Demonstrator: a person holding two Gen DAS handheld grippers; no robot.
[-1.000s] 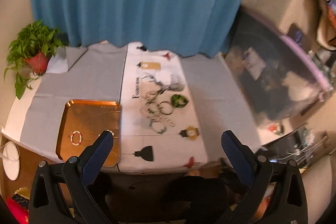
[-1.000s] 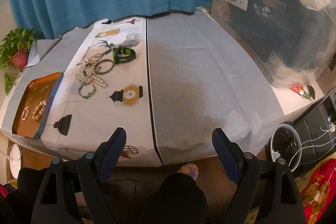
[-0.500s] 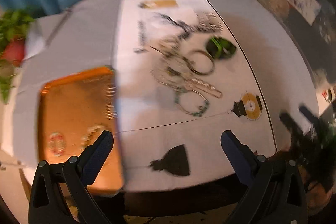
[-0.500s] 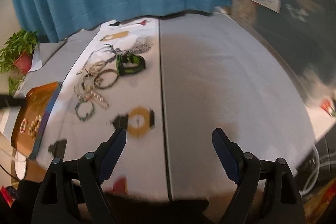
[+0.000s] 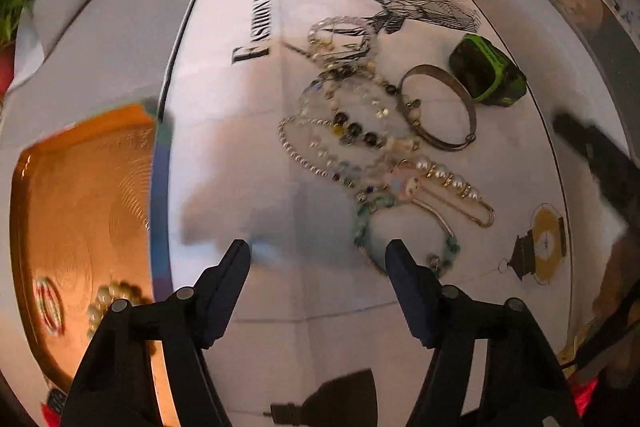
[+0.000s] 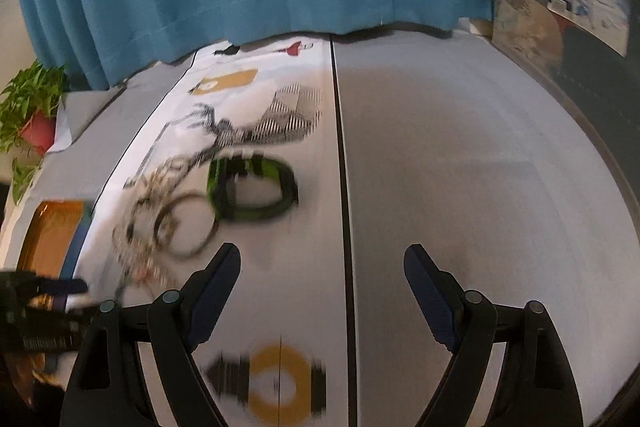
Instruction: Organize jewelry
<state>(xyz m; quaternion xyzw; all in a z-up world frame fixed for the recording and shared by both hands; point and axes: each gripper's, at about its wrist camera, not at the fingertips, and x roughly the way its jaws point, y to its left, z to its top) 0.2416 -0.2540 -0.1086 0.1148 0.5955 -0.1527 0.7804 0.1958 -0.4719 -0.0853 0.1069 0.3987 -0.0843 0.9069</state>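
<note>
Here the closing left tool (image 5: 318, 253) hides part of a green bead bracelet (image 5: 370, 223); the right tool (image 6: 322, 261) gapes empty.

The left tool (image 5: 318, 253) points steeply down, jaws closing on nothing, while the right tool (image 6: 322, 259) hangs wide apart, empty.

Two wrist fisheyes — shared jewelry pile (image 5: 360, 131)

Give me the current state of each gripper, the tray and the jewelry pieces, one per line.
Left gripper: jaws closing, nothing between them, above the cloth.
Right gripper: open, empty.
Gold tray: holds a pearl bracelet and a red-and-white bracelet.
Green beaded bracelet: flat on the cloth, beside the left gripper's right finger.
Metal bangle: on the cloth, untouched.
Green-and-black band: on the cloth, apart from the pile.
</note>
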